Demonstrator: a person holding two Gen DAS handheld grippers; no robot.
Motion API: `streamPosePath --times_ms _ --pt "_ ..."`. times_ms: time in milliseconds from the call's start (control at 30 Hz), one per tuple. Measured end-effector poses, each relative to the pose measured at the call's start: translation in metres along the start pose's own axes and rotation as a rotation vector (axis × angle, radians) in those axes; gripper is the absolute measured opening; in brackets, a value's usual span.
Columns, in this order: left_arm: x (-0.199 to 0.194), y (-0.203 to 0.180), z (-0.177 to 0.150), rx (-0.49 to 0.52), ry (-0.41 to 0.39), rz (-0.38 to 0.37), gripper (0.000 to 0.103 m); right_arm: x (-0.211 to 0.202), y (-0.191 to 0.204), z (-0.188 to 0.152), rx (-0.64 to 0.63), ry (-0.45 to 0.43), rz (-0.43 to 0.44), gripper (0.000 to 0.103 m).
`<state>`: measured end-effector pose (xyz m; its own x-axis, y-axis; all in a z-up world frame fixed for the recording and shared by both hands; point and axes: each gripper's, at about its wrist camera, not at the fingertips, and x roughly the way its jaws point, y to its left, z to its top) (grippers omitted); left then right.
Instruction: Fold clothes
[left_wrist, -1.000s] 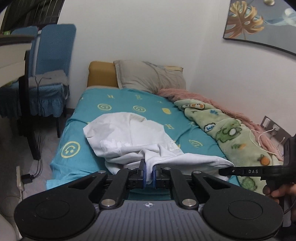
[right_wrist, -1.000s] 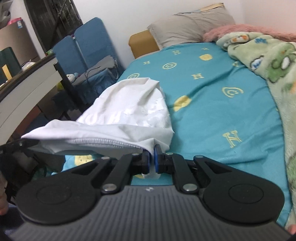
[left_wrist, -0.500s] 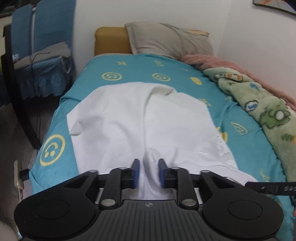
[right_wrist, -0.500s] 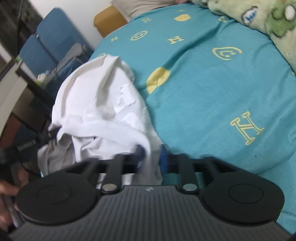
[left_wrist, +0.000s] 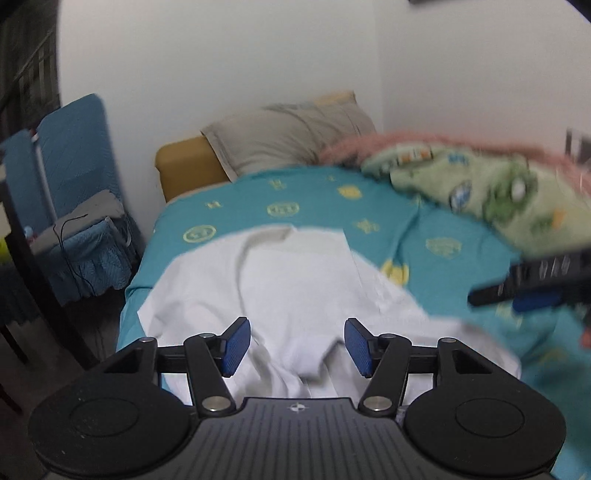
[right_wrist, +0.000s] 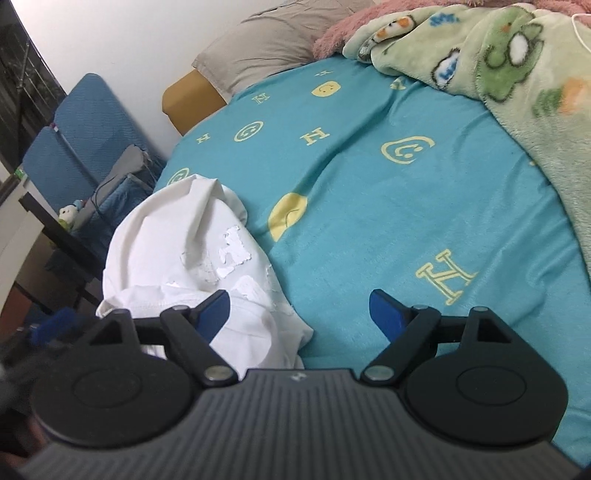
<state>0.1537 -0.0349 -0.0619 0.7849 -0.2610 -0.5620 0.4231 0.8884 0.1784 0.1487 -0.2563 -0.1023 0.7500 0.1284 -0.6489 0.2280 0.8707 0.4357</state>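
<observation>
A white T-shirt (left_wrist: 295, 291) lies spread over the near end of the teal bed, its hem bunched just beyond my left gripper (left_wrist: 297, 349). That gripper is open, blue pads wide apart, holding nothing. From the right wrist the same T-shirt (right_wrist: 184, 251) sits crumpled at the bed's left edge, with a cracked white print facing up. My right gripper (right_wrist: 299, 315) is open too; its left finger overlaps the shirt's near edge, its right finger is over bare sheet. The right gripper (left_wrist: 535, 284) shows blurred at the right of the left wrist view.
The bed (right_wrist: 388, 192) has a teal sheet with yellow smileys and letters. A green cartoon blanket (right_wrist: 517, 74) and a pink throw (left_wrist: 424, 142) line the wall side, a grey pillow (left_wrist: 288, 140) lies at the head. Blue chairs (left_wrist: 70, 177) stand left of the bed.
Both grippers were shut on the shirt's hem and held it up; they laid it on the bed, then opened wide and let it go. The left wrist view has tilted up.
</observation>
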Motion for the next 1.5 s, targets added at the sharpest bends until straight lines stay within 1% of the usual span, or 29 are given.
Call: streamPosePath --times_ms 33,100,133,167,200,233,333,400,467,533,567,633,700,733,800,867,967,1067,1200,1433,1500 --pt "0.009 -0.009 -0.005 0.025 0.023 0.015 0.055 -0.002 0.001 -0.001 -0.004 -0.003 -0.001 0.084" --pt "0.03 -0.022 -0.016 0.05 0.05 0.058 0.044 -0.005 0.002 -0.002 -0.011 -0.01 0.004 0.084" --pt "0.036 -0.023 -0.019 0.061 0.047 0.086 0.041 -0.007 0.003 -0.003 -0.015 -0.013 0.009 0.084" --pt "0.04 -0.022 -0.021 0.072 0.038 0.106 0.031 -0.008 0.005 -0.003 -0.022 -0.02 0.018 0.084" --pt "0.041 -0.021 -0.022 0.079 0.026 0.119 0.018 -0.009 0.007 -0.003 -0.03 -0.026 0.026 0.084" --pt "0.039 -0.018 -0.022 0.073 0.01 0.126 0.012 -0.01 0.009 -0.003 -0.037 -0.033 0.034 0.084" --pt "0.018 -0.003 -0.014 -0.023 -0.06 0.105 0.01 -0.011 0.015 -0.005 -0.068 -0.055 0.057 0.084" --pt "-0.005 0.005 -0.005 -0.089 -0.129 0.077 0.009 -0.011 0.021 -0.007 -0.095 -0.068 0.082 0.084" --pt "-0.028 0.007 0.001 -0.118 -0.201 0.056 0.009 -0.011 0.027 -0.01 -0.126 -0.08 0.111 0.084" --pt "-0.047 0.007 0.003 -0.132 -0.25 0.039 0.009 -0.012 0.037 -0.014 -0.173 -0.094 0.151 0.084" --pt "-0.053 0.006 0.004 -0.14 -0.263 0.027 0.009 -0.014 0.042 -0.017 -0.2 -0.102 0.175 0.084" --pt "-0.062 0.006 0.003 -0.16 -0.265 0.003 0.009 -0.015 0.054 -0.023 -0.244 -0.103 0.226 0.084" --pt "-0.069 0.005 0.002 -0.182 -0.261 -0.014 0.009 -0.013 0.068 -0.03 -0.292 -0.094 0.241 0.084" --pt "-0.072 0.004 0.002 -0.189 -0.265 -0.016 0.009 -0.011 0.076 -0.034 -0.333 -0.092 0.219 0.084" --pt "-0.078 0.004 0.001 -0.191 -0.282 -0.007 0.009 -0.008 0.085 -0.042 -0.397 -0.117 0.128 0.084" --pt "-0.081 0.005 0.001 -0.197 -0.294 0.004 0.009 -0.003 0.079 -0.042 -0.367 -0.122 0.042 0.084" --pt "-0.082 0.009 -0.001 -0.212 -0.299 0.01 0.009 -0.007 0.055 -0.031 -0.234 -0.125 -0.044 0.084" --pt "-0.081 0.008 -0.002 -0.203 -0.299 0.01 0.009 -0.027 0.037 -0.018 -0.127 -0.163 -0.044 0.084" --pt "-0.083 0.002 -0.002 -0.173 -0.314 0.005 0.009 -0.061 0.026 -0.017 -0.076 -0.203 -0.01 0.084" --pt "-0.096 0.005 -0.004 -0.203 -0.37 0.026 0.01 -0.02 0.04 -0.048 -0.227 0.077 -0.101 0.084" --pt "-0.099 0.005 -0.006 -0.207 -0.389 0.062 0.009 -0.008 0.044 -0.057 -0.269 0.157 -0.127 0.084"
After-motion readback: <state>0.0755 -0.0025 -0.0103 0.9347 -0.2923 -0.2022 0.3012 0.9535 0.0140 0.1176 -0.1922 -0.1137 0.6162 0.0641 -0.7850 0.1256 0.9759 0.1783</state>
